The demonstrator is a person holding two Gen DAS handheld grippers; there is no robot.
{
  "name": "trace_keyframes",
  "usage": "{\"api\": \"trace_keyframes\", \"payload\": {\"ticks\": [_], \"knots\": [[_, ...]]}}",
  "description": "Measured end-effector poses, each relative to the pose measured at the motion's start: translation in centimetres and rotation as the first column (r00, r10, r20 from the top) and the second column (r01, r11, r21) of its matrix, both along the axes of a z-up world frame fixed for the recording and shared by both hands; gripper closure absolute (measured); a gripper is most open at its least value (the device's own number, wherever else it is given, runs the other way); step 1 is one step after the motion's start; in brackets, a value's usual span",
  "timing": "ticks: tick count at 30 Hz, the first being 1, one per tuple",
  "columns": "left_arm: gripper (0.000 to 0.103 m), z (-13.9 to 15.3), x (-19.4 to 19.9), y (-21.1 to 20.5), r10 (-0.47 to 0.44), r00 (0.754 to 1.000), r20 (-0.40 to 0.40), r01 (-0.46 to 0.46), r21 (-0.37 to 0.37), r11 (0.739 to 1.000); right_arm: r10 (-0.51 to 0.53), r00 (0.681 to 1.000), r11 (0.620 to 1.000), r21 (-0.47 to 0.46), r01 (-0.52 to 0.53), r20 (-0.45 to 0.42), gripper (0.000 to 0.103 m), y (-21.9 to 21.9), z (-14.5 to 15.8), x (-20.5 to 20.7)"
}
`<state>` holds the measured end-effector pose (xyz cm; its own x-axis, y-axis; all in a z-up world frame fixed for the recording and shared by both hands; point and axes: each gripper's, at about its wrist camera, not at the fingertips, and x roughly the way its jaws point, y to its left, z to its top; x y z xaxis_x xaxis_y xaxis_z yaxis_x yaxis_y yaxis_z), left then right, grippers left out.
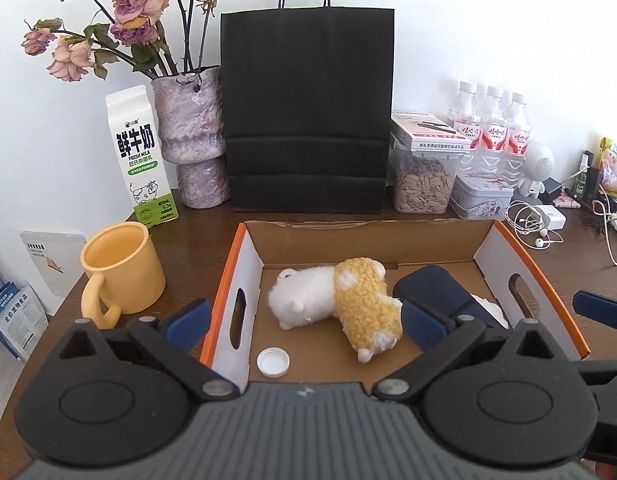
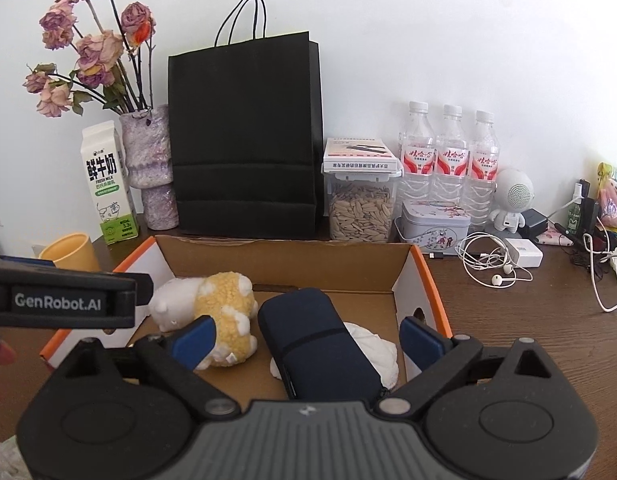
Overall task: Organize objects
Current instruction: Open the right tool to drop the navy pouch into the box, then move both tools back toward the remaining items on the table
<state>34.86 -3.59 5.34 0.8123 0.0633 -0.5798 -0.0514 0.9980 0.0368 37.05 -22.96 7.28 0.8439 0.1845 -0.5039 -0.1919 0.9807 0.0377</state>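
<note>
Both pairs of fingers stand wide apart and grip nothing: the left gripper [image 1: 304,318] hangs over the near left part of the cardboard box [image 1: 388,240], the right gripper [image 2: 308,338] over its near right part. Just below the left one lies a white bottle cap [image 1: 273,363] on the box floor. Beyond it rests the plush toy [image 1: 336,304], white at one end and yellow at the other, its long axis running slantwise from the far left to the near right. Between the right fingers, seen from the right wrist, lies the navy pouch [image 2: 316,340], lengthwise toward the camera, on top of a crumpled white tissue [image 2: 376,346].

Left of the box, on the desk [image 2: 528,320], stands a yellow mug [image 1: 122,270], probably the nearest loose thing for the left hand. Farther back stand a milk carton [image 1: 138,156], a vase of dried roses [image 1: 192,136], a black paper bag [image 1: 308,108] and three water bottles [image 2: 452,160].
</note>
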Motion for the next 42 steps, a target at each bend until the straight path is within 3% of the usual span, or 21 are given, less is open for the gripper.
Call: {"api": "trace_keyframes", "payload": {"ticks": [10,25,42], "knots": [[0.000,0.6,-6.8,0.2,0.012,1.000,-0.005,-0.012,-0.015,1.000,-0.006,1.000,1.000,-0.006,0.006,0.024,0.004,-2.3,1.6,-7.1],[0.000,-3.0,-14.9,1.7,0.071,0.994,-0.089,-0.073,-0.019,0.997,-0.001,1.000,0.999,-0.049,-0.001,-0.029,0.001,-5.7,-1.2,-15.6],[0.000,-7.4,-18.0,2.0,0.090,0.983,-0.163,-0.097,-0.034,0.995,-0.043,0.995,0.997,-0.062,0.037,-0.092,0.000,-9.7,-5.3,-19.5]]}}
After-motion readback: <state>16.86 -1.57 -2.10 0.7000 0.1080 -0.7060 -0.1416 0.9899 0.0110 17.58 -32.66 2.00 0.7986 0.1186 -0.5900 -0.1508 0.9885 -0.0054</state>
